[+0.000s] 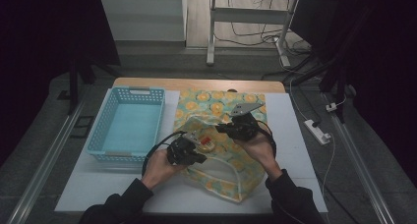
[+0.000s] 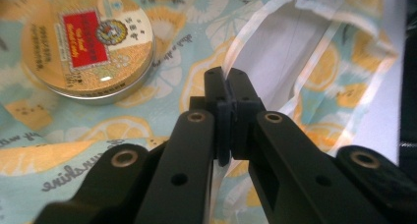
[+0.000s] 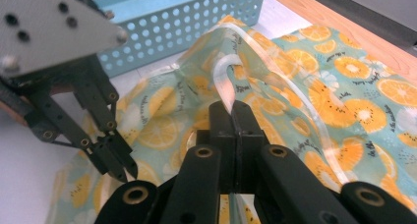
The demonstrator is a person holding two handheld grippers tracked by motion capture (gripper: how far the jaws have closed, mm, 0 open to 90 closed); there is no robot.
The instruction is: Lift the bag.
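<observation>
An orange-slice printed bag is spread across the middle of the table, reaching from the far edge toward the near edge. Its clear-trimmed rim is pinched in two places. The left gripper is clamped on the rim at the bag's mouth, near the table's near edge, its jaws pressed together with the trim between them. The right gripper is closed on a raised fold of the rim farther back. A round tin with a red label is seen lying on the fabric just beside the left gripper. A light blue perforated basket stands at the table's left side.
</observation>
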